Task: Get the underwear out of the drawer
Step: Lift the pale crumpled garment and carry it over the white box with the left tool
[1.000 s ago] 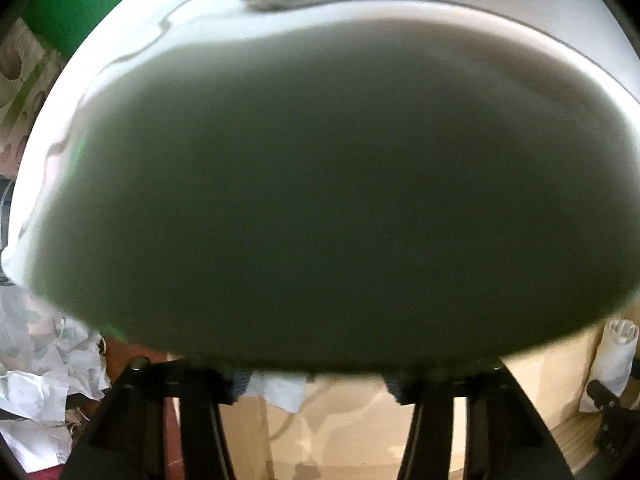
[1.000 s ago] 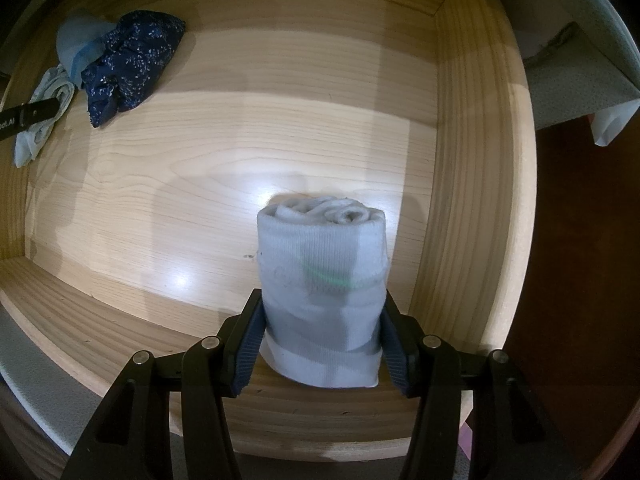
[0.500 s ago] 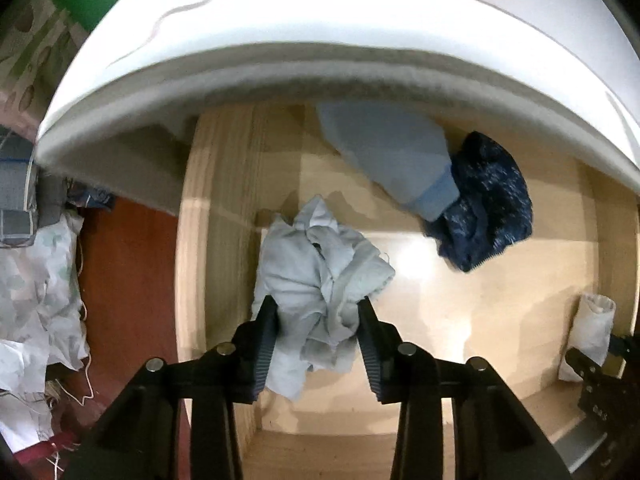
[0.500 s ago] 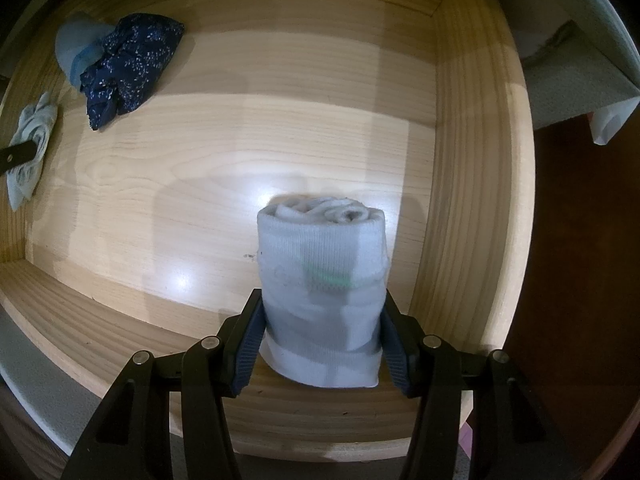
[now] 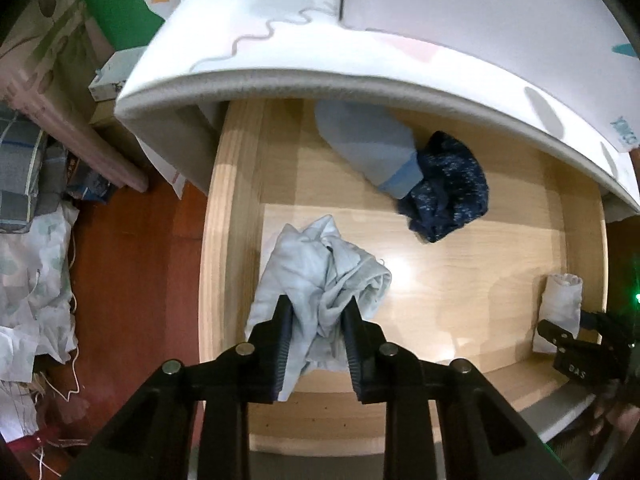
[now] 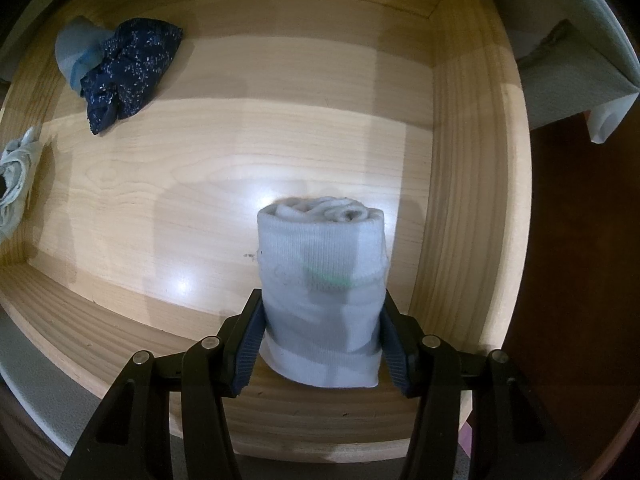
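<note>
A wooden drawer (image 5: 212, 240) stands pulled out under a white padded edge. My left gripper (image 5: 319, 304) points down at the drawer's left side; its jaws are closing, and the pads pinch a crumpled pale grey-blue underwear (image 5: 312, 256), also seen in the right wrist view (image 6: 16, 176). At the drawer's right side my right gripper (image 6: 321, 300) is shut on a rolled white garment (image 6: 320, 248) with a green mark. A dark blue speckled garment (image 5: 448, 188) and a light blue one (image 5: 368, 148) lie together at the back.
The white padded edge (image 5: 360, 76) overhangs the drawer's back. Red-brown floor (image 5: 132, 260) and a heap of patterned cloth (image 5: 28, 272) lie left of the drawer. The drawer's right wall (image 6: 460, 200) stands close beside the rolled garment.
The left view has drawn away from the white padded surface that filled it, so the drawer shows. The left jaws have narrowed onto the pale underwear. The right gripper has not moved.
</note>
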Demonstrator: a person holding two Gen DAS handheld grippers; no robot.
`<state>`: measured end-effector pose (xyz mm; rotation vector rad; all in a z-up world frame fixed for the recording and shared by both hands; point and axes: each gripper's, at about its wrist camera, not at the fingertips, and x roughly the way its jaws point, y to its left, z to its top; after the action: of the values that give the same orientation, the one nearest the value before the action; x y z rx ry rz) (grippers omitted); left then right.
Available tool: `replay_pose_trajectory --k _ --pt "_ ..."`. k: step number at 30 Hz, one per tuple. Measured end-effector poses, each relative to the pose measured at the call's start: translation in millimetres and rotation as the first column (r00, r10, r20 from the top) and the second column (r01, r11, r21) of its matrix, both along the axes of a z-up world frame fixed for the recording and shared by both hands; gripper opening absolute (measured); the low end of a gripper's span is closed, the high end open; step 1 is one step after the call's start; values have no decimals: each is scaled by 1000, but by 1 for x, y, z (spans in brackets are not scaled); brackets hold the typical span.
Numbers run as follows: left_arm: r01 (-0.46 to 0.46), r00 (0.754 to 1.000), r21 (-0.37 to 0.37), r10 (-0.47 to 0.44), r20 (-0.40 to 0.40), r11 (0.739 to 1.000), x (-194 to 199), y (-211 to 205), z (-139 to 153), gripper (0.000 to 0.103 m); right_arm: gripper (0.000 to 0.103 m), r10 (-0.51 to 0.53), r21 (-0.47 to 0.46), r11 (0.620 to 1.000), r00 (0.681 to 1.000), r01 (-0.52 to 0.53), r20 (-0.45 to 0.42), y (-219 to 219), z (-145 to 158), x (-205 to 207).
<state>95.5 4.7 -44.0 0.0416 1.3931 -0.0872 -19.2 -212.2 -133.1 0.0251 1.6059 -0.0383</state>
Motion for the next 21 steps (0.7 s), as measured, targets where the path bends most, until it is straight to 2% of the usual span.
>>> replay_pose_trajectory --k 6,21 --pt "-8 1000 -20 8 -1 1000 -4 6 2 24 51 2 3 1000 1000 -2 2 -2 -2 3" --pt "25 992 -36 -21 121 999 -17 2 65 22 51 -2 4 1000 1000 2 6 -8 -1 1"
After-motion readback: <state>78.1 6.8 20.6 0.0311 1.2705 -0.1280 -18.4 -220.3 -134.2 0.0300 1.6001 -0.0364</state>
